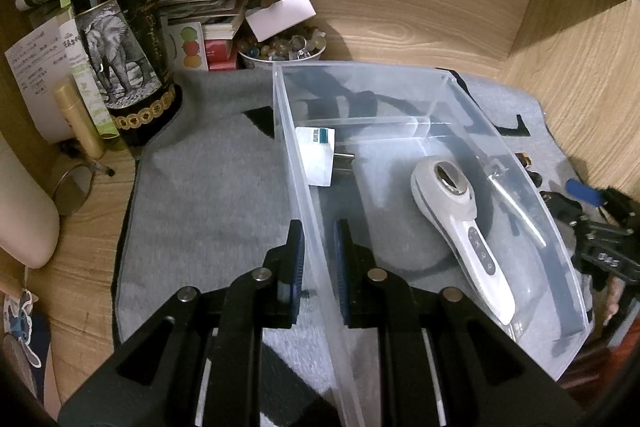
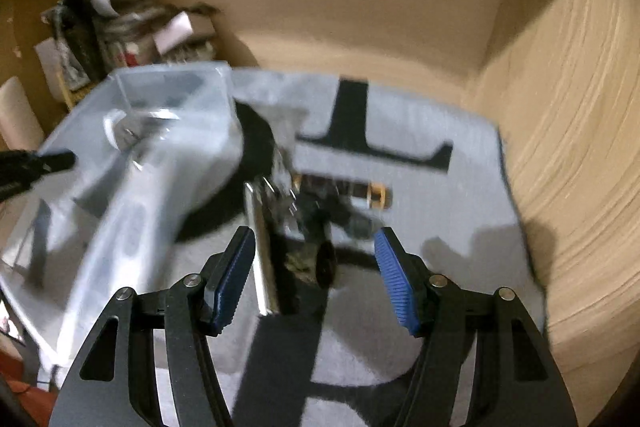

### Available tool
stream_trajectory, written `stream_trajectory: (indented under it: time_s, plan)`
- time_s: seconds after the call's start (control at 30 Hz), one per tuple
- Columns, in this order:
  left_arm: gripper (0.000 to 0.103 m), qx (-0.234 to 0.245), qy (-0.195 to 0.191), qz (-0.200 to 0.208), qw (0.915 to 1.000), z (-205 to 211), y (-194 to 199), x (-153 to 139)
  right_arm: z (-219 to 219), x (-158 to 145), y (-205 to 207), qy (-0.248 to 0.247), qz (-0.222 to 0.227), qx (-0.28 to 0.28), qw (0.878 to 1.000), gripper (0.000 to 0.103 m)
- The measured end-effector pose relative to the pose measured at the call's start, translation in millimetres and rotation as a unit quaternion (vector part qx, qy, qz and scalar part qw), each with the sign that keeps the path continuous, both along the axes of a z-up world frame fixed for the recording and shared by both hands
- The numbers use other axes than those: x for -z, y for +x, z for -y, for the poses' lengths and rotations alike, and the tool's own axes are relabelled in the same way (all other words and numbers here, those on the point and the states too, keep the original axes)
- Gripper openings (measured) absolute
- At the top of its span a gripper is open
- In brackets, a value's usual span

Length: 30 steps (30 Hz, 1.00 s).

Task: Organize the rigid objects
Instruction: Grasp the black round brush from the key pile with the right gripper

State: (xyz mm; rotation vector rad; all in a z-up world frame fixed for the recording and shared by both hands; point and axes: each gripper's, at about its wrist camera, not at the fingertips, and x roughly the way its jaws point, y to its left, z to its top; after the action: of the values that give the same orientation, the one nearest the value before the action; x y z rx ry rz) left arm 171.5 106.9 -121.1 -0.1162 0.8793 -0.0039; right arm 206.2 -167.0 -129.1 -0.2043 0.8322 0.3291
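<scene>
A clear plastic bin (image 1: 472,95) stands on a grey cloth (image 1: 208,195). In it lie a white handheld device (image 1: 460,223), a white plug adapter (image 1: 318,157) and a metal clip (image 1: 516,203). My left gripper (image 1: 320,251) is shut on the bin's near left wall, one finger on each side. In the blurred right wrist view, my right gripper (image 2: 316,271) is open and empty just above a pile of small objects (image 2: 316,219), with a gold-ended cylinder (image 2: 360,193) behind them. The bin (image 2: 132,163) is to their left.
A dark wine bottle (image 1: 116,27), a gold tube (image 1: 80,121), stacked papers and boxes (image 1: 200,7) and a bowl of beads (image 1: 280,47) crowd the back left. Round glasses (image 1: 74,189) lie on the wood. Wooden walls (image 2: 568,147) close the back and right.
</scene>
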Motion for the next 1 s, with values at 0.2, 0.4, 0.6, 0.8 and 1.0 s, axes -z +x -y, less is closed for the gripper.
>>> stream_trajectory:
  time_s: [0.2,0.4,0.6,0.8,1.0]
  plan:
    - [0.015,-0.005,0.000,-0.002,1.0000,0.6,1.3,-0.8,4.0,24.9,15.1,0.012,-0.037,0.005,0.999,0.059]
    - [0.015,-0.004,0.002,-0.003,1.0000,0.9,1.7,-0.8,5.2,26.1,16.3,0.026,-0.035,-0.001,0.999,0.033]
    - [0.015,-0.005,0.000,-0.003,1.0000,-0.6,1.2,-1.1,7.2,18.7,10.1,0.029,-0.020,-0.003,0.999,0.033]
    - [0.015,-0.005,-0.002,0.002,1.0000,-1.9,-1.0,-3.0,0.9,-9.7,-1.3,0.032,0.018,-0.017,0.999,0.033]
    - [0.014,-0.004,-0.006,0.005,1.0000,-3.1,-4.2,-4.6,-11.8,-41.3,-8.1,0.040,0.060,-0.039,0.997,0.033]
